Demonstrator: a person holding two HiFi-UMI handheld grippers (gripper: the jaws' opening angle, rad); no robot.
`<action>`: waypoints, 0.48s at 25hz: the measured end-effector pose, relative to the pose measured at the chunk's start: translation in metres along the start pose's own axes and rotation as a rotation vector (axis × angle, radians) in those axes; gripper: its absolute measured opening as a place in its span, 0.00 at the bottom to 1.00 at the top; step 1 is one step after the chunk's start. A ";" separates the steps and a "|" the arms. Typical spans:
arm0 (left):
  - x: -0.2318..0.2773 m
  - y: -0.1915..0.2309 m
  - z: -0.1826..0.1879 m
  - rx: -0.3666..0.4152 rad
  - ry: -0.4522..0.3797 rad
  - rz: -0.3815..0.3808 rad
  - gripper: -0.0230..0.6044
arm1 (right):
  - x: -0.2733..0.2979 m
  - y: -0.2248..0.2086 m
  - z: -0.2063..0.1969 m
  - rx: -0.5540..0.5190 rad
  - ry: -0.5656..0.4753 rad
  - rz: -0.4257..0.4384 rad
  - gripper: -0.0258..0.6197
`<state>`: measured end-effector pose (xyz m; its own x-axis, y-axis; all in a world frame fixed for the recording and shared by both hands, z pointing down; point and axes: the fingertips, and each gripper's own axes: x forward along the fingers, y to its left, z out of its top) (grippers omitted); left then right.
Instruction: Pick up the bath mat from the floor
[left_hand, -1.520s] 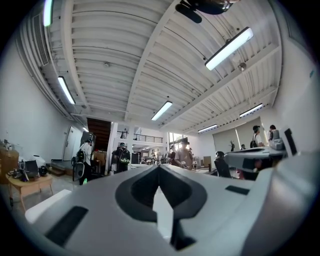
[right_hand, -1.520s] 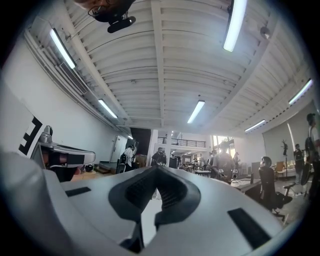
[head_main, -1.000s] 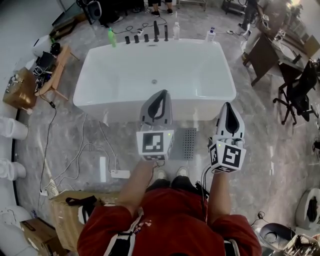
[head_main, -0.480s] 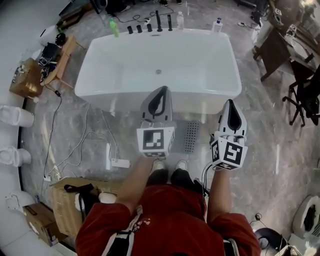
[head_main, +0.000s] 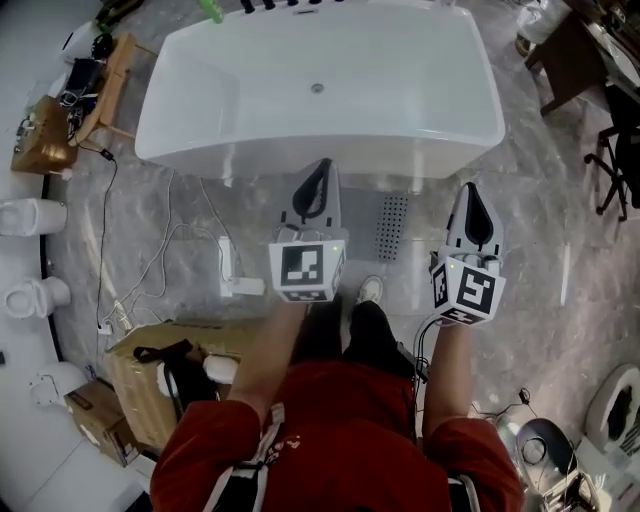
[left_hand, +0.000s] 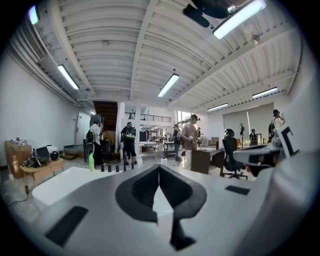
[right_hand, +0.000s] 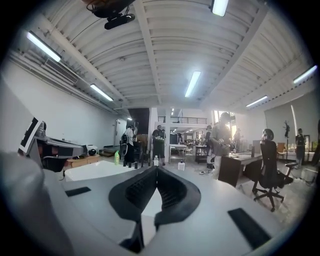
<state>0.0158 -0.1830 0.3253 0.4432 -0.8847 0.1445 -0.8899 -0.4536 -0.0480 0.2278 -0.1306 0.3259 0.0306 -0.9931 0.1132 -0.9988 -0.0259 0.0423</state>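
Observation:
The bath mat (head_main: 392, 226) is a small grey perforated rectangle lying flat on the marble floor against the front of the white bathtub (head_main: 200, 110). In the head view it shows between my two grippers, both held up in the air well above it. My left gripper (head_main: 320, 168) is shut and empty, its tips over the tub's front rim. My right gripper (head_main: 471, 190) is shut and empty, to the right of the mat. Both gripper views look level across the room: the left gripper (left_hand: 159, 167) and right gripper (right_hand: 157, 169) show closed jaws with nothing between them.
A white power strip (head_main: 228, 270) with trailing cables lies on the floor left of my feet. A cardboard box (head_main: 150, 370) stands at lower left, toilets (head_main: 25, 215) along the left wall. An office chair (head_main: 620, 170) is at right. Several people stand beyond the tub (left_hand: 127, 137).
The view has moved forward toward the tub, so the tub and mat sit higher in the head view. One foot has stepped ahead. Both grippers stay shut and raised.

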 end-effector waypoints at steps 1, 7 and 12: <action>0.002 0.005 -0.009 0.000 0.008 0.000 0.06 | 0.004 0.003 -0.009 0.000 0.012 -0.003 0.06; 0.013 0.028 -0.067 0.010 0.051 -0.021 0.06 | 0.021 0.021 -0.074 -0.004 0.097 -0.010 0.06; 0.023 0.038 -0.135 0.013 0.110 -0.037 0.06 | 0.036 0.037 -0.143 0.004 0.169 0.009 0.06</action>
<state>-0.0220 -0.2064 0.4608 0.4604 -0.8506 0.2540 -0.8715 -0.4876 -0.0531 0.1978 -0.1512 0.4734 0.0279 -0.9598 0.2793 -0.9992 -0.0184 0.0364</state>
